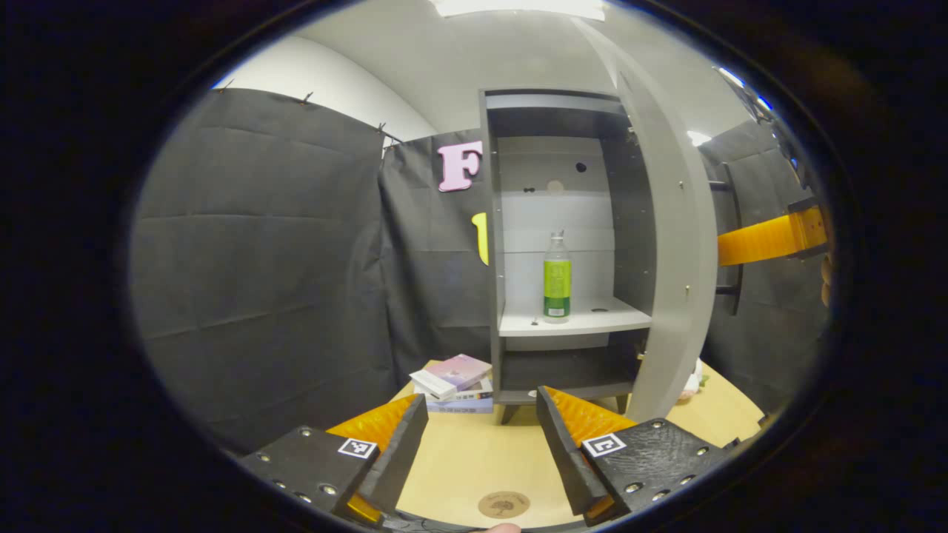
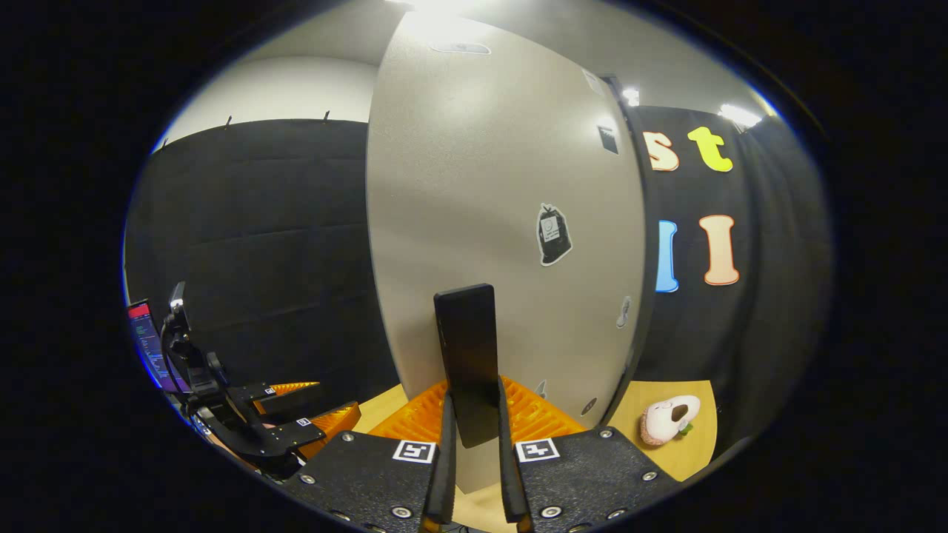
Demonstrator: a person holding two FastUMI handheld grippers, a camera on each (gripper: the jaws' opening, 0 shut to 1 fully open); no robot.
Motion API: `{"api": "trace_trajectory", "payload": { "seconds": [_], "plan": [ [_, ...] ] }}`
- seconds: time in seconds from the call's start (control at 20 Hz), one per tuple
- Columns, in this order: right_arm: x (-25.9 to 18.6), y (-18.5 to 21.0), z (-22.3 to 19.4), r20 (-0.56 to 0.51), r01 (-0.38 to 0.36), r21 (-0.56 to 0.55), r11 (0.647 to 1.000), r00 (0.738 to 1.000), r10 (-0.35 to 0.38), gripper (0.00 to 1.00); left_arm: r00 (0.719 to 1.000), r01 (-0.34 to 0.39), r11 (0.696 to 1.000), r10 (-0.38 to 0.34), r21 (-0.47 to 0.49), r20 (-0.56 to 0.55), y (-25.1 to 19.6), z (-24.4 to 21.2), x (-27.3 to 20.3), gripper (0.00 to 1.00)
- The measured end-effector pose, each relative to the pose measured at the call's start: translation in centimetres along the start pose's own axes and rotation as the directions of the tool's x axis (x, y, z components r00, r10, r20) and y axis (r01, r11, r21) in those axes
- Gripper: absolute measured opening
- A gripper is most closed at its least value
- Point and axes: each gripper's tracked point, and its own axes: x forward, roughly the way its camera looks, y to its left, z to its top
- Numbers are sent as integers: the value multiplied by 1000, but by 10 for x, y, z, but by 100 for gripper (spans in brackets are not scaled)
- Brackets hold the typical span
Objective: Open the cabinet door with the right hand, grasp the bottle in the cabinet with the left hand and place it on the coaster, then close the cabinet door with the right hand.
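- On the cabinet (image 1: 495, 222) shelf (image 1: 585, 320) a bottle (image 1: 557, 277) stood upright, alone, with the door (image 1: 666, 244) swung open to its right.
- Below the cabinet, on the desk (image 1: 459, 466), books (image 1: 455, 381) lay stacked at the left, and the coaster (image 1: 503, 505) lay bare near the left hand-held gripper (image 1: 481, 451).
- That hand-held gripper was spread wide, holding nothing.
- Right hand-held gripper (image 2: 474, 451) was clamped narrowly on the door's handle (image 2: 466, 355), both fingers pressing it.
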Motion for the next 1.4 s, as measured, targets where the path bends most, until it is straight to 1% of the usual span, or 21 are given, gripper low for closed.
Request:
{"api": "trace_trajectory", "payload": {
  "seconds": [0.05, 0.15, 0.25, 0.3, 0.45, 0.5, 0.55, 0.65, 0.7, 0.75, 0.85, 0.9, 1.0, 1.05, 1.1, 1.15, 1.2, 1.3, 1.35, 1.4],
  "plan": [
    [-8, -4, -2, 1, 18, 5, 1000, 1000, -18, 24, 1000, 3, 1000, -3, 6, -1, -7, 2, -2, 84],
    [-18, -14, -3, 5, 55, 3, 999, 998, -55, 25, 1000, 18, 1000, -18, 15, 0, -22, 4, -3, 84],
    [-26, -19, -4, 18, 71, 2, 998, 997, -71, 25, 999, 45, 999, -45, 26, -7, -41, 1, -1, 84],
    [-31, -20, -4, 27, 74, 11, 997, 997, -74, 23, 998, 56, 998, -56, 34, -13, -50, -1, 1, 90],
    [-45, -38, -10, 57, 88, 67, 994, 994, -92, 24, 997, 78, 995, -77, 60, -14, -70, 7, 14, 90],
    [-47, -43, -10, 65, 90, 91, 992, 993, -96, 24, 996, 91, 994, -90, 58, -12, -76, 9, 20, 84],
    [-48, -46, -10, 73, 100, 104, 990, 992, -107, 26, 995, 101, 993, -101, 57, -10, -84, 12, 29, 90],
    [-55, -46, -12, 79, 132, 76, 988, 987, -138, 26, 993, 121, 991, -121, 62, 3, -95, 21, 49, 90],
    [-57, -45, -13, 80, 162, 49, 986, 983, -165, 26, 991, 133, 989, -135, 70, 14, -101, 25, 61, 90],
    [-60, -48, -13, 81, 197, 18, 980, 977, -198, 26, 989, 143, 986, -145, 81, 23, -106, 28, 76, 84],
    [-59, -55, -14, 79, 246, -4, 969, 966, -245, 26, 986, 159, 982, -164, 103, 42, -115, 39, 103, 84],
    [-61, -59, -14, 84, 273, 10, 962, 958, -273, 27, 983, 168, 980, -175, 111, 54, -119, 44, 120, 84],
    [-65, -64, -19, 73, 301, 66, 951, 949, -306, 29, 979, 186, 976, -194, 114, 66, -129, 53, 147, 84],
    [-66, -73, -19, 68, 312, 100, 945, 945, -319, 29, 976, 199, 974, -207, 110, 71, -135, 57, 162, 84],
    [-67, -81, -19, 66, 328, 114, 938, 939, -337, 22, 973, 208, 972, -217, 107, 75, -140, 58, 176, 84],
    [-69, -89, -18, 63, 355, 118, 928, 930, -363, 29, 972, 212, 971, -221, 108, 77, -143, 63, 189, 84],
    [-74, -95, -17, 68, 389, 114, 914, 915, -398, 29, 970, 219, 969, -229, 112, 84, -146, 66, 202, 84],
    [-87, -112, -21, 65, 481, 98, 871, 871, -488, 30, 967, 222, 966, -236, 133, 99, -148, 72, 231, 84],
    [-89, -112, -21, 65, 485, 125, 866, 867, -495, 35, 966, 219, 965, -235, 143, 106, -150, 76, 243, 84],
    [-88, -109, -26, 54, 489, 160, 857, 863, -503, 32, 965, 217, 964, -235, 150, 114, -152, 78, 258, 90]
  ]
}}
